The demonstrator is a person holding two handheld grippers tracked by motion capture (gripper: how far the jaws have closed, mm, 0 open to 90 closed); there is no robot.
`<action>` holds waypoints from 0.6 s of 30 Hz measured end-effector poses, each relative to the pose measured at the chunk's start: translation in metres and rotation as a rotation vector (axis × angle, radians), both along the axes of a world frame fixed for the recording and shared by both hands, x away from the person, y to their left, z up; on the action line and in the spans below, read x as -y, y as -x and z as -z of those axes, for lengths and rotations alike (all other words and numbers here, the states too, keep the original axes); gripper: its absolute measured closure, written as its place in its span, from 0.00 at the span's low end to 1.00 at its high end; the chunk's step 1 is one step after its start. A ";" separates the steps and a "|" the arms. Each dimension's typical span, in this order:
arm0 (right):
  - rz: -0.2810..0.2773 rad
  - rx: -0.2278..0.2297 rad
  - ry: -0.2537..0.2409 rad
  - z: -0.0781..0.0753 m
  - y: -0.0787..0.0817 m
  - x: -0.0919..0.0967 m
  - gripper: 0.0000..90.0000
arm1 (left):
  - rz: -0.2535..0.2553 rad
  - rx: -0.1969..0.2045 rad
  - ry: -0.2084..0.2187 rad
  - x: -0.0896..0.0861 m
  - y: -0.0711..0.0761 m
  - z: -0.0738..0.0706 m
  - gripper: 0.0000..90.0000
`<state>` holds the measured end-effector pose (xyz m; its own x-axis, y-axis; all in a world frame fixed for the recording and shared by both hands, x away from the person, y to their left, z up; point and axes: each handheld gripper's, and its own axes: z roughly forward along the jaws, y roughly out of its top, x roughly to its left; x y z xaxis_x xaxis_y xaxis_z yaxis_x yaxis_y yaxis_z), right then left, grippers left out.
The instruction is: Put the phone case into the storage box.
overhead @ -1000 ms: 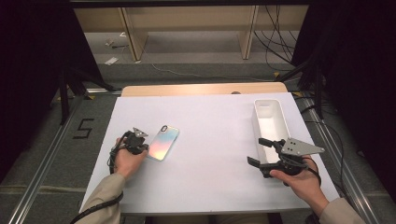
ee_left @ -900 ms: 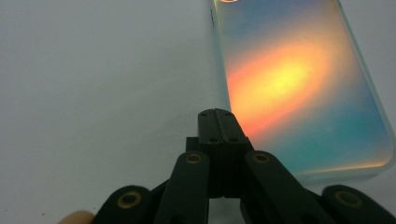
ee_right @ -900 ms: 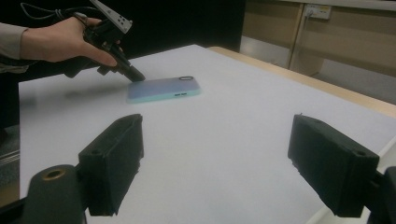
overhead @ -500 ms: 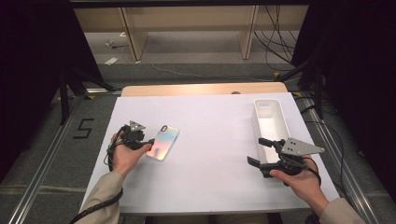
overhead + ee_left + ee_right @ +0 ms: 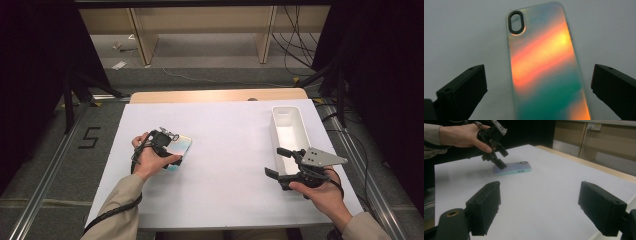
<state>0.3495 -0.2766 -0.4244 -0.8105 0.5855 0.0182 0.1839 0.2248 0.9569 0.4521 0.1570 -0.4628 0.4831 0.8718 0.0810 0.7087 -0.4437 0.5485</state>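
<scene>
On the bench: I see the flat iridescent phone case with a pale green rim and a black oval camera ring lying on the white-covered bench, left of centre, well apart from the long white rectangular plastic bin at the right edge
Left gripper: my left gripper is over the near end of the case, tilted down at it; in the left gripper view its jaws stand wide apart, one either side of the case, touching nothing
Right gripper: my right gripper waits just in front of the bin, jaws spread and empty; in its own view it looks across the bench toward the case and the left gripper
Handling: I judge the case light, thin and somewhat flexible, with a glossy back likely to slip; lying flat, it gives the jaws little height to bite on
Where to hold: I would close across the two long side rims near the middle, not on the shiny face or the camera ring
Count: one case, one bin, two grippers
</scene>
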 end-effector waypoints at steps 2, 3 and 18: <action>-0.001 0.000 0.000 0.000 0.000 0.000 0.21 | 0.003 -0.011 -0.016 0.001 -0.003 0.002 0.00; 0.000 0.001 0.001 0.000 0.000 0.000 0.21 | 0.003 -0.016 -0.015 0.002 -0.005 0.003 0.00; -0.002 0.002 -0.001 0.000 0.000 0.000 0.21 | 0.015 -0.058 -0.042 0.011 -0.014 0.009 0.00</action>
